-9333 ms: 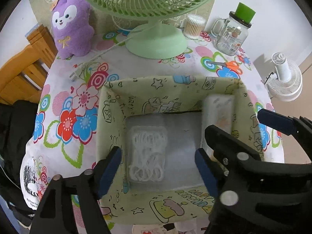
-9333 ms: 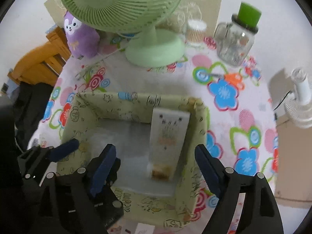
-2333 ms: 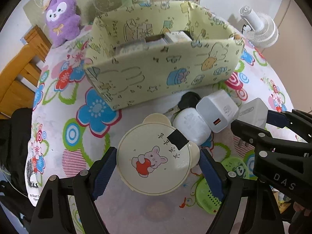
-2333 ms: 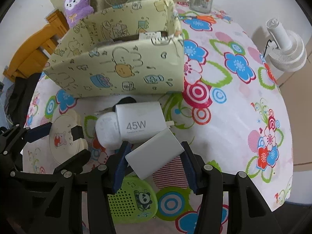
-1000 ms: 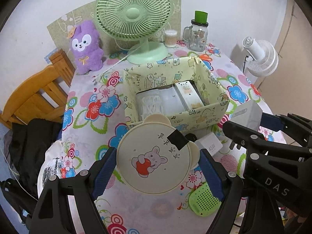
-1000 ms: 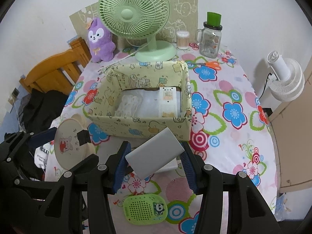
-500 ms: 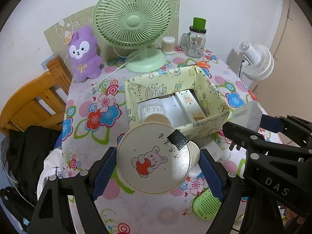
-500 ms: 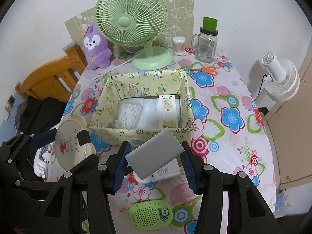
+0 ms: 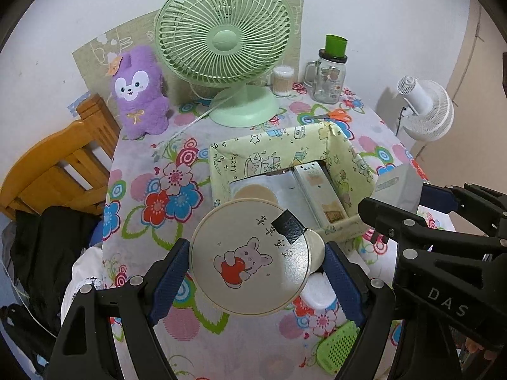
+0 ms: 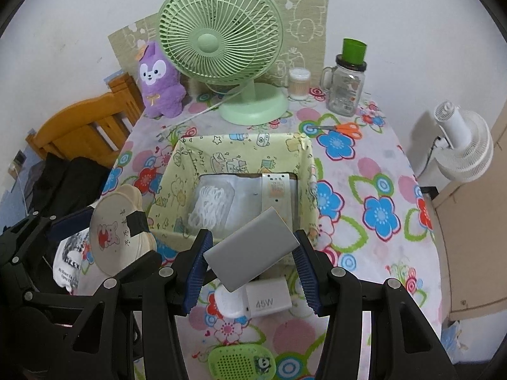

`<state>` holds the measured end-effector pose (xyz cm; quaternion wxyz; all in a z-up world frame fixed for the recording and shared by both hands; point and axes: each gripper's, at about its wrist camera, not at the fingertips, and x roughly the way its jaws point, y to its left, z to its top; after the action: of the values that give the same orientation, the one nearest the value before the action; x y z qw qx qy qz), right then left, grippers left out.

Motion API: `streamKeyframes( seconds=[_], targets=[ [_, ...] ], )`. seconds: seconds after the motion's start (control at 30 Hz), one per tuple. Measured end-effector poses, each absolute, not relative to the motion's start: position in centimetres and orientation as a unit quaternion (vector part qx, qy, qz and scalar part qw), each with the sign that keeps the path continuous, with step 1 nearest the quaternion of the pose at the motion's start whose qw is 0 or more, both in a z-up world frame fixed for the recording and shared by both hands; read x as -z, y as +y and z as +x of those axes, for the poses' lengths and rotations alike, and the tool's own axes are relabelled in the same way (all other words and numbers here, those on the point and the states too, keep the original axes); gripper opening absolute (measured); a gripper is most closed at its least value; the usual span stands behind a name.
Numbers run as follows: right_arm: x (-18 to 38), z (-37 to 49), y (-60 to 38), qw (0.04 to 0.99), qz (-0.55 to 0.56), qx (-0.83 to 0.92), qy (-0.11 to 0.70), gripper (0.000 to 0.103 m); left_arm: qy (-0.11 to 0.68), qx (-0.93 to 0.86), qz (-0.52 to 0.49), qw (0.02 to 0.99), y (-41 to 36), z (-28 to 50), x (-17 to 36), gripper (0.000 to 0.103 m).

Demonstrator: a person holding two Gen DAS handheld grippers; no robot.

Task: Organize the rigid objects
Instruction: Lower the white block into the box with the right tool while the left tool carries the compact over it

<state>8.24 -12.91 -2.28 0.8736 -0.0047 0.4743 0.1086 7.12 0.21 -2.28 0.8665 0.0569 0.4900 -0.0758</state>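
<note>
My left gripper (image 9: 253, 269) is shut on a round cream lid-like case with a rabbit print (image 9: 250, 258), held above the table left of and in front of the yellow fabric box (image 9: 240, 158). It also shows in the right wrist view (image 10: 115, 231). My right gripper (image 10: 250, 259) is shut on a flat grey power bank (image 10: 252, 248), held over the front edge of the box (image 10: 177, 186). Inside the box lie a clear case with a white cable (image 10: 210, 202) and a white boxed item (image 10: 277, 194).
On the table in front of the box lie a white 45W charger (image 10: 267, 299), a white rounded charger (image 10: 229, 302) and a green panda speaker (image 10: 240, 362). A green fan (image 10: 221, 41), purple plush (image 10: 160, 82), glass jar (image 10: 347, 88), cotton-swab tub (image 10: 298, 84) and orange scissors (image 10: 343, 128) stand behind. A wooden chair (image 10: 85, 126) is at the left.
Both grippers lifted their objects off the table and now moved forward and lower toward the box; the power bank now overlaps the box's front edge.
</note>
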Motion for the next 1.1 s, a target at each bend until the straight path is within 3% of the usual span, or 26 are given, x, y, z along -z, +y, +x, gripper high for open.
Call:
streamKeyframes(
  seconds=[1.1],
  targets=[
    [6.8,17.1,-11.6,0.828,-0.006,-0.151,0.539,0.055,0.524,0.06,0.045,0.848,0.8,12.6,5.1,0.085]
  ],
)
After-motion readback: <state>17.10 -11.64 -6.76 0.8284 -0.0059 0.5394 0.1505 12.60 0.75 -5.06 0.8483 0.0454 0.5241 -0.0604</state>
